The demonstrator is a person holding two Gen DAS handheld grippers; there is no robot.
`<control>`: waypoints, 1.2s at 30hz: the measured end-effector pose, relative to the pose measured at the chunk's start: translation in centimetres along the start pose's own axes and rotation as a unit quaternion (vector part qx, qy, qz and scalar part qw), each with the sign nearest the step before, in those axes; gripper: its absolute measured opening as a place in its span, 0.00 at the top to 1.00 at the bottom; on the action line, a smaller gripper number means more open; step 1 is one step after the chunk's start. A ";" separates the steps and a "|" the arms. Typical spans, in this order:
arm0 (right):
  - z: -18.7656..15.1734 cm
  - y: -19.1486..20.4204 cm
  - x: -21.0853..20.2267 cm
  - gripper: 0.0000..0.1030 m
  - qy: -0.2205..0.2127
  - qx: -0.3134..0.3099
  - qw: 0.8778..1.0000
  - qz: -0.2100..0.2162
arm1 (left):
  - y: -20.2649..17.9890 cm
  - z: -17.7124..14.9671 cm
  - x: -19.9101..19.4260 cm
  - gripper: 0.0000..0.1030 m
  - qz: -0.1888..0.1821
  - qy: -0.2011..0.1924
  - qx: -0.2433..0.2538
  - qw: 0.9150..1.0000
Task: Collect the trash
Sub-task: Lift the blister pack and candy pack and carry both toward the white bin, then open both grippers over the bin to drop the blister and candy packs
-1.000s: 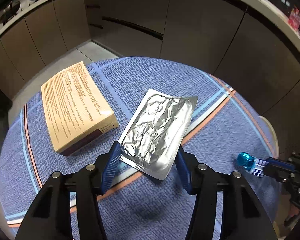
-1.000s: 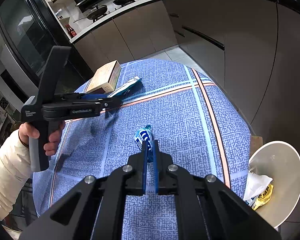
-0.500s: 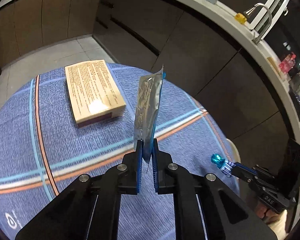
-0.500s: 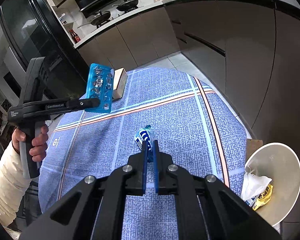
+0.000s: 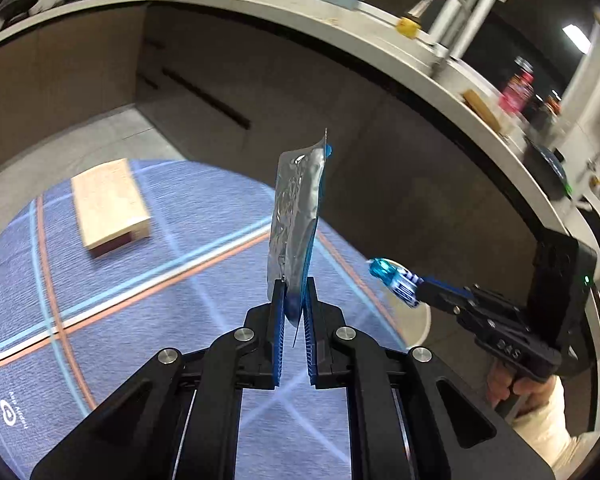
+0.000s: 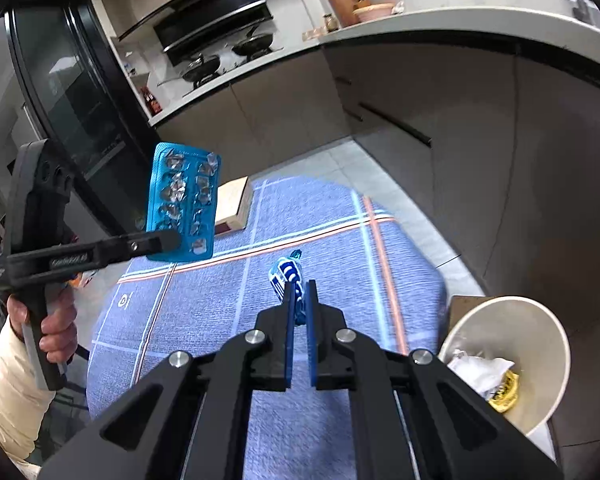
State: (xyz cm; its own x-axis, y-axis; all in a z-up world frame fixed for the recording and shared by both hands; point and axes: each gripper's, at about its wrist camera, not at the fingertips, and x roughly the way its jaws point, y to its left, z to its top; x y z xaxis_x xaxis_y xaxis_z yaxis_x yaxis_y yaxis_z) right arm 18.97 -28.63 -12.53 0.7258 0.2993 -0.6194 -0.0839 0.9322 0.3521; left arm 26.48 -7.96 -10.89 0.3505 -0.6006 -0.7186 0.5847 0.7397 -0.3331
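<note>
My left gripper [image 5: 294,292] is shut on an empty blister pack [image 5: 298,216], silver foil on one side and blue on the other [image 6: 184,204], held upright well above the round blue table [image 5: 140,320]. My right gripper [image 6: 298,292] is shut on a blue and white candy wrapper [image 6: 286,276], also held above the table; it shows in the left wrist view [image 5: 396,278]. A white trash bin [image 6: 540,320] stands on the floor right of the table, with crumpled white and yellow trash [image 6: 488,372] inside.
A tan cardboard box [image 5: 108,204] lies on the far side of the table; it also shows in the right wrist view [image 6: 234,208]. Dark kitchen cabinets [image 5: 260,92] curve behind the table. A small brown box [image 6: 460,304] sits on the floor by the bin.
My left gripper closed on the blister pack, turned it edge-up and lifted it off the table, moving right. My right gripper kept its wrapper and rose a little.
</note>
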 end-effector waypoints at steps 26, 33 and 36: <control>-7.1 -15.2 -8.3 0.93 -0.032 0.138 0.984 -0.111 | -18.9 0.0 15.9 0.92 -0.105 0.115 0.119 0.981; -8.1 -18.0 -6.2 0.93 -0.011 0.167 0.980 -0.109 | -20.0 -0.4 20.7 0.92 -0.093 0.155 0.134 0.974; -8.7 -18.8 -5.2 0.93 0.000 0.175 0.979 -0.108 | -19.8 -0.7 22.3 0.92 -0.088 0.169 0.138 0.972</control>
State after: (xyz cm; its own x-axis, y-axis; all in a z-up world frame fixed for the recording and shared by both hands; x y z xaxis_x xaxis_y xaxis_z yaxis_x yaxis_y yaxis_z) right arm 10.87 -45.92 -22.03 0.7008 0.1031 -0.7058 0.3098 0.8473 0.4314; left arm 22.24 -35.80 -20.75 -0.0045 -0.5421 -0.8403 0.8038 0.4979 -0.3255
